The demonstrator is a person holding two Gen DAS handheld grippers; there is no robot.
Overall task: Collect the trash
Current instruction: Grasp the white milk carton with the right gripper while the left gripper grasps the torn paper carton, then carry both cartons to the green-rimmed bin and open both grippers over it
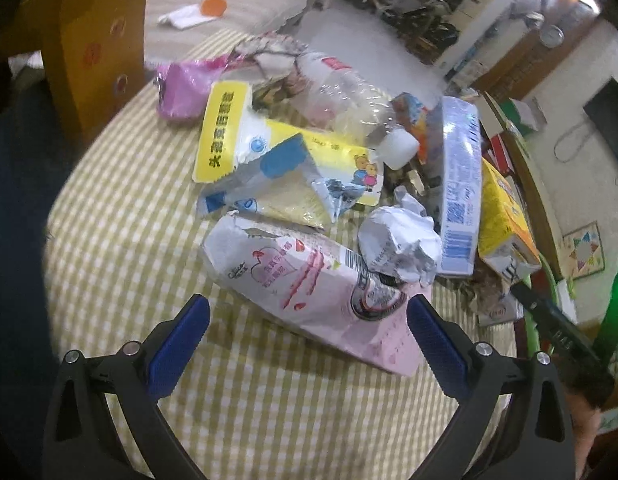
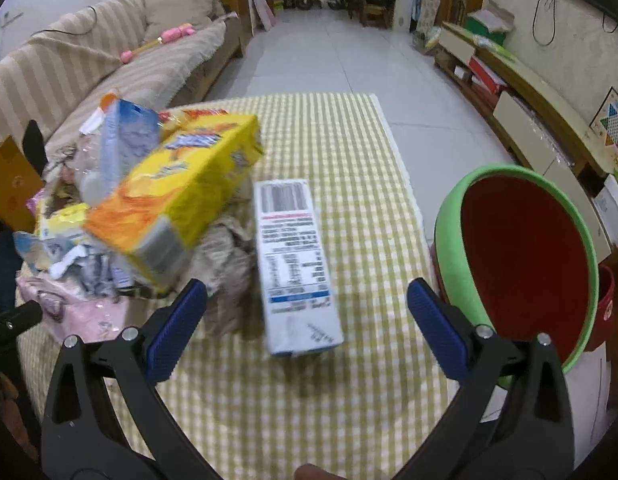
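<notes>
A heap of trash lies on the yellow-checked tablecloth (image 1: 129,240). In the left wrist view a pink and white bag (image 1: 309,292) lies just ahead of my open left gripper (image 1: 309,336), beside a crumpled paper ball (image 1: 401,244), a yellow wrapper (image 1: 269,148), a clear plastic bottle (image 1: 345,96) and a white and blue carton (image 1: 461,184). In the right wrist view my open right gripper (image 2: 307,320) hovers over a white and blue box (image 2: 293,264) lying flat. A yellow box (image 2: 181,188) leans on the heap to its left. A green bin with a red inside (image 2: 521,256) stands at the table's right edge.
A striped sofa (image 2: 109,68) runs along the far left, with pink toys on it. A brown cardboard box (image 1: 93,40) stands at the table's far left corner. A low TV cabinet (image 2: 529,100) lines the right wall. The tiled floor (image 2: 329,52) stretches beyond the table.
</notes>
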